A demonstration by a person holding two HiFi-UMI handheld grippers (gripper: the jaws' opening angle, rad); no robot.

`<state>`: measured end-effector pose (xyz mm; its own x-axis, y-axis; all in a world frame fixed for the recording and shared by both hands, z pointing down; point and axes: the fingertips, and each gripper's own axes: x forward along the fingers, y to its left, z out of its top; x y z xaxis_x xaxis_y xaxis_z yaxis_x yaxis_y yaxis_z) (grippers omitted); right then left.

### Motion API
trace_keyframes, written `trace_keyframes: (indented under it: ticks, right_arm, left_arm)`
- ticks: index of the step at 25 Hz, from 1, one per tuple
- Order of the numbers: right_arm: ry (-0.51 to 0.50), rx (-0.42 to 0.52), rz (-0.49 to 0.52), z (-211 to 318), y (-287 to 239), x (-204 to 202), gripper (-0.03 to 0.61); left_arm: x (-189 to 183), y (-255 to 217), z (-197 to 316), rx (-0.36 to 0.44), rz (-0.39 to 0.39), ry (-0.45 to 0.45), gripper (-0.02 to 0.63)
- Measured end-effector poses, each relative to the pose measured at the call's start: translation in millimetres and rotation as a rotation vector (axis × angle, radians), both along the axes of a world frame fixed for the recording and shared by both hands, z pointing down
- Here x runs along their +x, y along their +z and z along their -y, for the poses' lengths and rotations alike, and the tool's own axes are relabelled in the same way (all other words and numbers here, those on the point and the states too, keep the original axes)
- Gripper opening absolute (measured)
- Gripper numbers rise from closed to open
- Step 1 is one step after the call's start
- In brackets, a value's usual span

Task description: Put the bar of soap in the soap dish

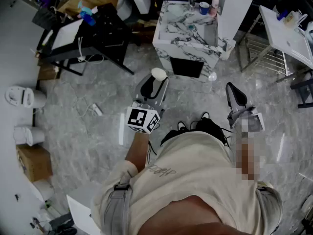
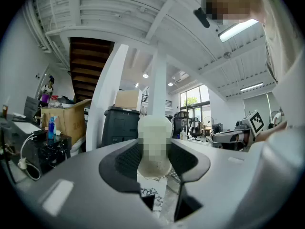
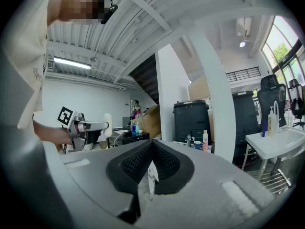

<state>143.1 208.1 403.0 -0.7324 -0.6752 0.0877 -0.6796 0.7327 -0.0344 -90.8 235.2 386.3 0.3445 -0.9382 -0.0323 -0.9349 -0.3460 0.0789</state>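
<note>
A pale, oval bar of soap [image 1: 159,74] [image 2: 154,147] stands upright between the pads of my left gripper [image 1: 157,82] [image 2: 154,160], which is shut on it and held level in front of the person's body. The same soap [image 3: 107,124] shows in the right gripper view, off to the left. My right gripper [image 1: 230,89] [image 3: 151,162] hangs level at the right. Its two black pads meet with nothing between them. A marble-patterned vanity [image 1: 182,47] stands ahead across the floor. I cannot pick out a soap dish on it from here.
On the vanity top are a cup [image 1: 204,7] and a pink bottle [image 1: 214,2]. A black desk [image 1: 105,35] is at the far left, a white table [image 1: 287,32] and a wire rack [image 1: 264,53] at the right. A cable [image 1: 91,109] lies on the grey floor.
</note>
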Motion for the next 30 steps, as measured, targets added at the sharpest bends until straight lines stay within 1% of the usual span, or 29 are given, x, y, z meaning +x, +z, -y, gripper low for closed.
trace_keyframes:
  ticks: [6, 9, 12, 14, 18, 24, 27, 30]
  right_arm:
    - [-0.042, 0.028, -0.027, -8, -3, -26, 0.0]
    - [-0.046, 0.055, -0.022, -6, -8, -35, 0.0]
    - [-0.064, 0.037, 0.01, -9, -9, -46, 0.0]
    - [-0.069, 0.033, 0.01, -13, -10, -50, 0.0]
    - [-0.04, 0.023, 0.01, -16, -10, -48, 0.0]
    - [-0.062, -0.02, -0.019, -22, 7, -49, 0.0]
    - [-0.056, -0.032, -0.011, -9, 10, -46, 0.0]
    - [-0.065, -0.068, 0.017, 11, 16, -44, 0.0]
  left_arm:
    - [-5, -4, -8, 0.015, -0.027, 0.008, 0.196]
    - [-9, -8, -16, 0.025, -0.026, 0.004, 0.196]
    - [-18, 0, -21, 0.012, -0.035, -0.022, 0.196]
    - [-24, 3, -24, 0.001, -0.052, -0.032, 0.196]
    - [-28, 3, -25, 0.006, -0.04, -0.012, 0.195]
    - [-16, 15, -8, -0.031, -0.036, 0.034, 0.195]
    - [-7, 11, 13, -0.046, -0.046, 0.055, 0.196]
    - [2, 1, 36, -0.051, -0.074, 0.08, 0.196]
